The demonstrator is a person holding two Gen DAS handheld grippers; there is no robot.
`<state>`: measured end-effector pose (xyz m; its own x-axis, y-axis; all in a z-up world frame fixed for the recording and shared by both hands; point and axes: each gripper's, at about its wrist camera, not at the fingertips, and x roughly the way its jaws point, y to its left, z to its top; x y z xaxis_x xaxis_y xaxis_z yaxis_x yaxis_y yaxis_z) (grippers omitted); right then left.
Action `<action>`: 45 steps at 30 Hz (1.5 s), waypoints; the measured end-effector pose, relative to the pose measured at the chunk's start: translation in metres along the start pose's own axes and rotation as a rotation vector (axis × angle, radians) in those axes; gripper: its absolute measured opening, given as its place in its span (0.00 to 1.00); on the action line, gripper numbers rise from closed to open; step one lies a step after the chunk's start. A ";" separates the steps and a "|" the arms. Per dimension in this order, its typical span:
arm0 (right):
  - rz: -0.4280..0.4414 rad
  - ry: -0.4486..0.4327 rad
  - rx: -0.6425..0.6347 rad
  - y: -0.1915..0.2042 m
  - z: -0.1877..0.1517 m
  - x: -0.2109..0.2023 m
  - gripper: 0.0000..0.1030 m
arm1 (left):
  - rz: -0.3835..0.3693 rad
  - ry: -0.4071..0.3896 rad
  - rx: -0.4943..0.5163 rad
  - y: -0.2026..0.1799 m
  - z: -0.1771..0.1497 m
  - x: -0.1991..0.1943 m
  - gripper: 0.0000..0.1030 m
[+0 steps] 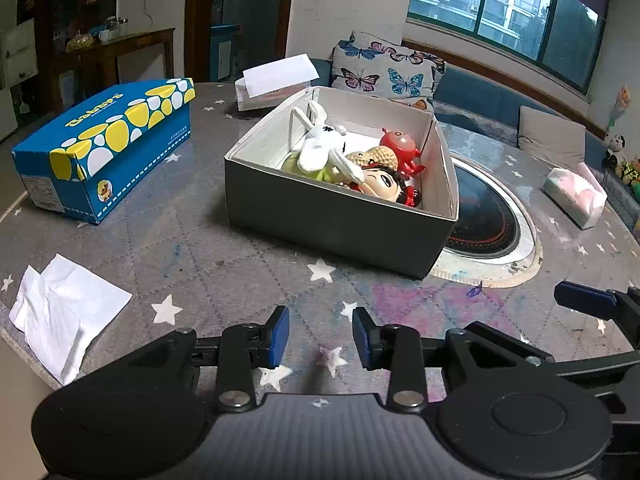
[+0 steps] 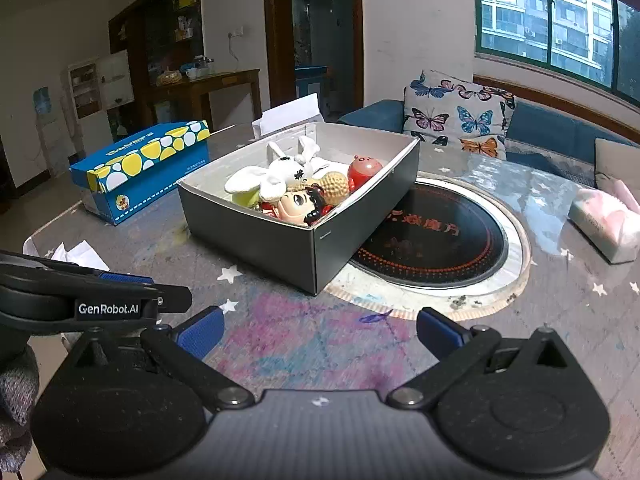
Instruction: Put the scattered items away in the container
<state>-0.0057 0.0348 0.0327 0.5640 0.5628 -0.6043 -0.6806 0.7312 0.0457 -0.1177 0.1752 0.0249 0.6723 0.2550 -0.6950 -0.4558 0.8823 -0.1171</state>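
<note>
- My left gripper [image 1: 320, 338] hangs low over the star-patterned grey tablecloth [image 1: 192, 248], its blue-padded fingers [image 1: 279, 336] parted by a modest gap with nothing between them.
- My right gripper [image 2: 320, 334] is spread wide and also empty; it sits just to the right of the left one, whose black body shows at the left edge of the right wrist view.
- The grey cardboard box with a white interior [image 1: 336, 216] stands on the table ahead of both grippers, one corner overlapping the round black induction hob with a white rim [image 2: 440, 240] set into the tabletop.
- Inside the box lie a white plush rabbit with long ears [image 1: 320, 144], a tan knitted peanut-shaped toy [image 1: 378, 156], a red round plastic figure [image 1: 400, 146], a doll head with black hair and a red outfit [image 1: 384, 184], and a yellow-green soft item [image 1: 296, 166] under the rabbit.
- The toys are piled together, touching, towards the box's right-hand half.
- A blue rectangular tissue carton with yellow and white spots [image 1: 108, 148] stands to the left of the box, well apart.
- A crumpled white paper tissue [image 1: 60, 312] lies on the cloth near the left gripper.
- A soft pack of tissues in pink-and-white wrap [image 1: 576, 196] rests beyond the hob on the right.
</note>
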 end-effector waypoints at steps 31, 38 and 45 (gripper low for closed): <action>-0.030 0.038 0.038 0.008 -0.011 0.014 1.00 | 0.072 -0.018 0.060 0.002 -0.008 0.014 0.36; -0.044 0.044 0.035 0.011 -0.012 0.018 1.00 | 0.098 -0.001 0.072 0.004 -0.009 0.020 0.36; -0.050 0.049 0.040 0.010 -0.012 0.022 1.00 | 0.111 -0.003 0.088 0.003 -0.008 0.025 0.36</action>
<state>-0.0060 0.0497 0.0104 0.5723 0.5063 -0.6451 -0.6325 0.7732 0.0458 -0.1074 0.1814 0.0019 0.6224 0.3536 -0.6983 -0.4741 0.8801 0.0230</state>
